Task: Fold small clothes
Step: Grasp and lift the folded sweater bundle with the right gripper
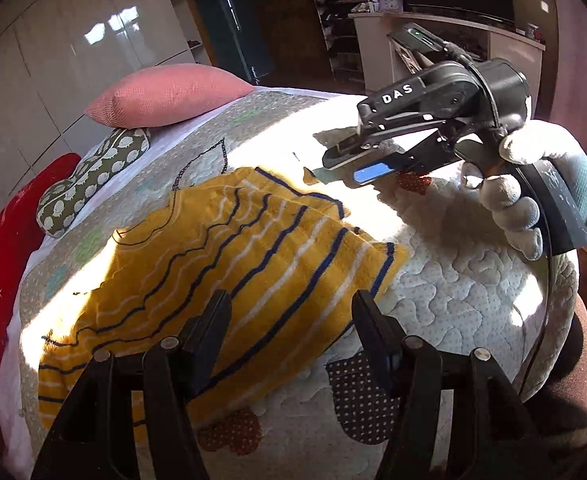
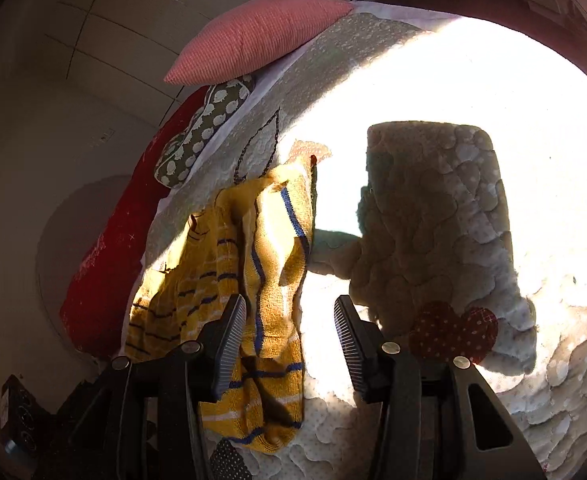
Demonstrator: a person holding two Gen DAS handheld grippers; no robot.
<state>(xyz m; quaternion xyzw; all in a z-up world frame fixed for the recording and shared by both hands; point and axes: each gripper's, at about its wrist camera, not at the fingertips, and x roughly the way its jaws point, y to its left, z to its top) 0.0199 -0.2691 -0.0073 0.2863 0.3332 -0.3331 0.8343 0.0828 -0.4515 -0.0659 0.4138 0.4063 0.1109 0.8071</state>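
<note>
A yellow knit garment (image 1: 229, 264) with blue and white stripes lies partly folded on the quilted bed (image 1: 453, 280). It also shows in the right wrist view (image 2: 253, 280), bunched in uneven folds. My left gripper (image 1: 293, 312) is open and empty, its fingers just above the garment's near edge. My right gripper (image 2: 289, 320) is open and empty, over the garment's right edge. In the left wrist view the right gripper (image 1: 353, 160) hovers above the bed beyond the garment's far corner, held by a gloved hand (image 1: 533, 184).
A pink pillow (image 1: 165, 96), a green patterned cushion (image 1: 93, 180) and a red cushion (image 1: 9, 240) lie along the bed's far left side. Shelves and a counter (image 1: 413, 32) stand behind the bed. Strong sunlight washes out the quilt (image 2: 473, 80).
</note>
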